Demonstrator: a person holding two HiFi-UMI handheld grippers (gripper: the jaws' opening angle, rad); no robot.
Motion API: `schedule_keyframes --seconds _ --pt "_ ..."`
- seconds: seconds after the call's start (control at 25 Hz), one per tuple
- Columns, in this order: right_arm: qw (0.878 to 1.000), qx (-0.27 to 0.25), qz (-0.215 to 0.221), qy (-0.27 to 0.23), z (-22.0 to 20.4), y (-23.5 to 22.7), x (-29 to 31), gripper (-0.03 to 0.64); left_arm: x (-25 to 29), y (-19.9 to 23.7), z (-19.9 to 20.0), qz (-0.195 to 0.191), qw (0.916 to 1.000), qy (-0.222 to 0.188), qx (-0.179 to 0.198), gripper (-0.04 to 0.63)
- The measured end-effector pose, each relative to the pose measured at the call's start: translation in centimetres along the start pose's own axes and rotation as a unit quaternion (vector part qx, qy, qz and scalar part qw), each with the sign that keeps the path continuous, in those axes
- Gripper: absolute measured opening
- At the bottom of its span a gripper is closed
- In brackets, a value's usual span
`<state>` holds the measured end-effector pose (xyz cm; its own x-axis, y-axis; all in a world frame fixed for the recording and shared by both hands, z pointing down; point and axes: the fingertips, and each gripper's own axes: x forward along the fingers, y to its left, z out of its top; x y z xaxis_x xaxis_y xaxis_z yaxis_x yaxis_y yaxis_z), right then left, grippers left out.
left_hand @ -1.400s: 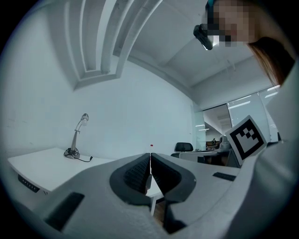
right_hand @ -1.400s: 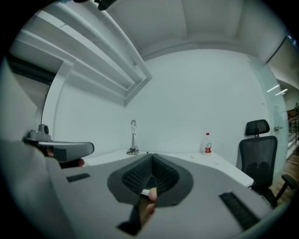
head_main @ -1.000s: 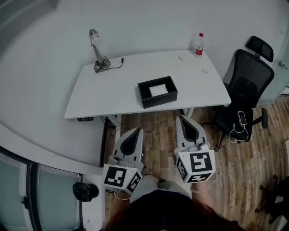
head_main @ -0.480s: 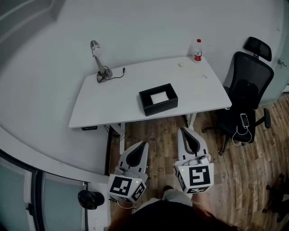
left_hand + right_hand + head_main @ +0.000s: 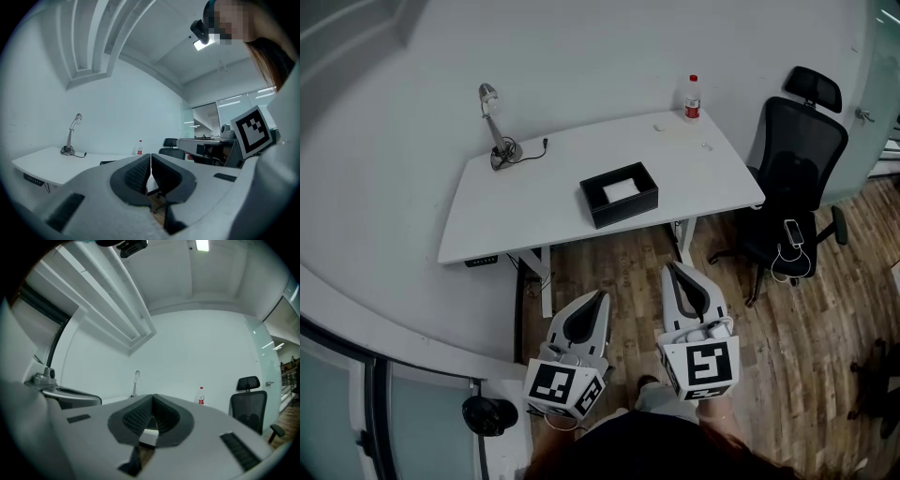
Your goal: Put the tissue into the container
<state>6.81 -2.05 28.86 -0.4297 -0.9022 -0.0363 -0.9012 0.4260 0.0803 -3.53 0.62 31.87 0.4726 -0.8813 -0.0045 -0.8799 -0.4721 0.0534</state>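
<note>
A black open container (image 5: 619, 194) stands on the white table (image 5: 516, 211), near its front edge. A white tissue (image 5: 621, 189) lies inside it. Both grippers hang over the wooden floor in front of the table, well short of the container. My left gripper (image 5: 601, 295) is shut with nothing between its jaws (image 5: 150, 161). My right gripper (image 5: 672, 267) is also shut and empty (image 5: 152, 400). Each one points toward the table.
A desk lamp (image 5: 494, 127) with its cable stands at the table's back left. A bottle (image 5: 692, 97) stands at the back right. A black office chair (image 5: 792, 178) stands to the right of the table, with a phone on a cable (image 5: 791, 232) on its seat.
The head view has shifted, so the table and chair sit a little further left and up. Both grippers have dropped slightly in the view and stay shut.
</note>
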Motion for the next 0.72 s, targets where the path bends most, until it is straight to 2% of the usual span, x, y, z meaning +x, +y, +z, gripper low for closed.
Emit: schedule_keyframes --seconds 0.72 --pt "0.999 -0.045 0.012 0.012 1.4 6.5 -5.9 0.02 -7.5 -1.7 0.3 -0.013 0.9996 -0.017 -0.02 0.025"
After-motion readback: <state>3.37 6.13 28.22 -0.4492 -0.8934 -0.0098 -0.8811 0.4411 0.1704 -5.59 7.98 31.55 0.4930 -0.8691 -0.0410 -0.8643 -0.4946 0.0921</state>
